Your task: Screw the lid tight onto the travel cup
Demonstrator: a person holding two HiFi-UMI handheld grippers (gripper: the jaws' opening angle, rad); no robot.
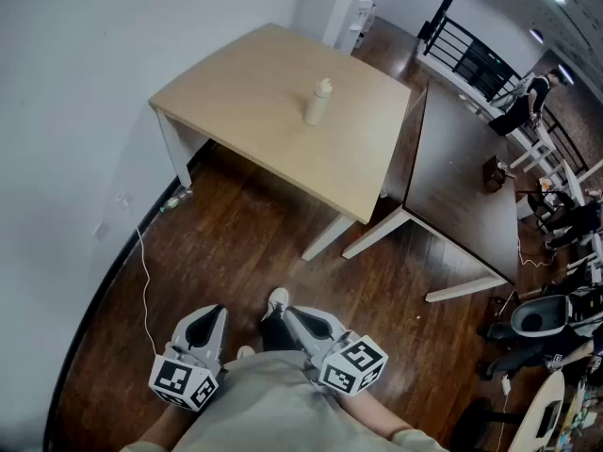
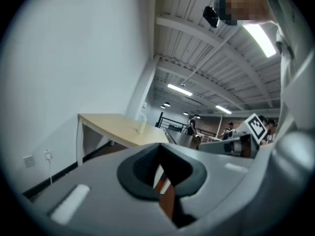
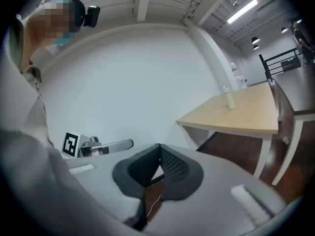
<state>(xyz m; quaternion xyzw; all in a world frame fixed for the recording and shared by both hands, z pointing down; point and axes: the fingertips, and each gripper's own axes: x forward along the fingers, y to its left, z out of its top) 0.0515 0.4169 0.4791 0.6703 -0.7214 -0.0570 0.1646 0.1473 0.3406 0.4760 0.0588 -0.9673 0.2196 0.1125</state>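
The travel cup is a cream bottle with a narrower top piece, standing upright near the middle of a light wood table. It looks small in the left gripper view and the right gripper view; how its lid sits is too small to tell. Both grippers are far from the table, low beside the person's body. The left gripper is shut with nothing in it, its jaws meeting tip to tip. The right gripper is likewise shut and holds nothing.
A dark table butts against the light table's right side. A white wall runs along the left, with a thin cable on the dark wood floor. Chairs, a railing and people are at the far right. A shoe shows between the grippers.
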